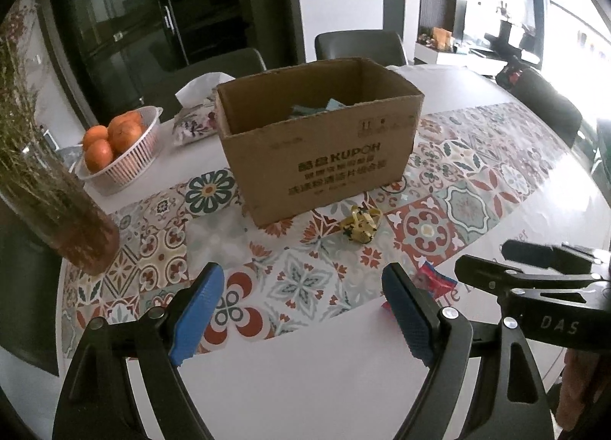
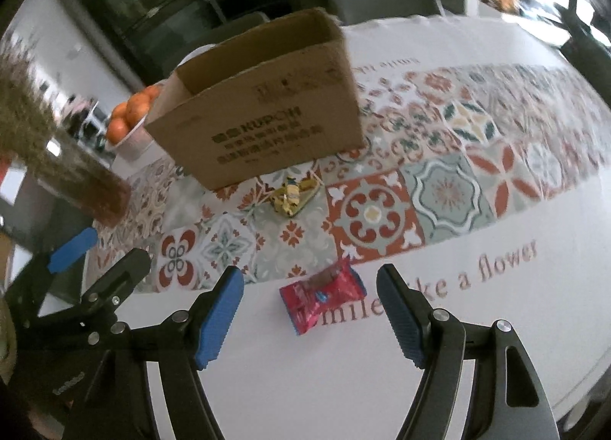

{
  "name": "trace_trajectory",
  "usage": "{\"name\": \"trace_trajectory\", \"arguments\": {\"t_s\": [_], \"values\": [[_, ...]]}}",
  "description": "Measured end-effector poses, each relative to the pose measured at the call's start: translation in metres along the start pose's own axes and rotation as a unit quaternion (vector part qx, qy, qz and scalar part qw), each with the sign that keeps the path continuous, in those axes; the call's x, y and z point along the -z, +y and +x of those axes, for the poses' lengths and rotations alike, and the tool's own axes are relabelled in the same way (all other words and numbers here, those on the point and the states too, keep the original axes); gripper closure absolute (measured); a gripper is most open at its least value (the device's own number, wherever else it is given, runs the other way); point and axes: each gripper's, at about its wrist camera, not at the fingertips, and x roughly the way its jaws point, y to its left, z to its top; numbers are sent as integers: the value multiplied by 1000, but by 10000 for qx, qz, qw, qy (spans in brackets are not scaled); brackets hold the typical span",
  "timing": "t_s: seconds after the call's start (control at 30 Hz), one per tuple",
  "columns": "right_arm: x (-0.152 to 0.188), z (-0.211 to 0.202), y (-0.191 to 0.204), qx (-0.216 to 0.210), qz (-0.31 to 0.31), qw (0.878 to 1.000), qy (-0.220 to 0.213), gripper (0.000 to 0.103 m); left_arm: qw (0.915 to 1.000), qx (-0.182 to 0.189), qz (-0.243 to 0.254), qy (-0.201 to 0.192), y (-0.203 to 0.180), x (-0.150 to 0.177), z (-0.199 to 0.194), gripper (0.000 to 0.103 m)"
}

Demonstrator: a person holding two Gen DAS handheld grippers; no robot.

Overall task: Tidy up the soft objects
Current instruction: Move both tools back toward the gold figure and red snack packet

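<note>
Red snack packet (image 2: 322, 296) lies flat on tabletop (image 2: 343, 382) between right hand-held gripper (image 2: 309, 319) jaws, spread apart, empty; slick wrapper could slip out sideways.

One open cardboard box (image 1: 317, 157) stands on one table (image 1: 305, 382) covered by a patterned cloth. Two small soft packets lie in front of it: one yellow (image 1: 362, 225), one red (image 2: 322, 293). One white basket (image 1: 130, 157) holds four oranges (image 1: 110, 136). There is one glass vase (image 1: 65, 211), one tissue pack (image 1: 193, 123), and two dark chairs (image 1: 359, 44).
</note>
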Motion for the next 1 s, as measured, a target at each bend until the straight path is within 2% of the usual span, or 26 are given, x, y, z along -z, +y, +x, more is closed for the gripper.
{"name": "trace_trajectory", "arguments": {"t_s": [0.23,0.47,0.8,1.0], "values": [[29,-1,-13,63,1077,9936,-347,30,9981,346,482,-150,-3,5,13,18],[55,14,-15,96,1724,9832,-587,30,9925,773,931,-200,-3,14,39,18],[69,33,-6,576,2088,9724,-872,30,9835,1210,1271,-432,4,9,73,18],[72,44,2,1009,2169,9654,-1035,30,9802,1476,1237,-453,11,2,97,18]]}}
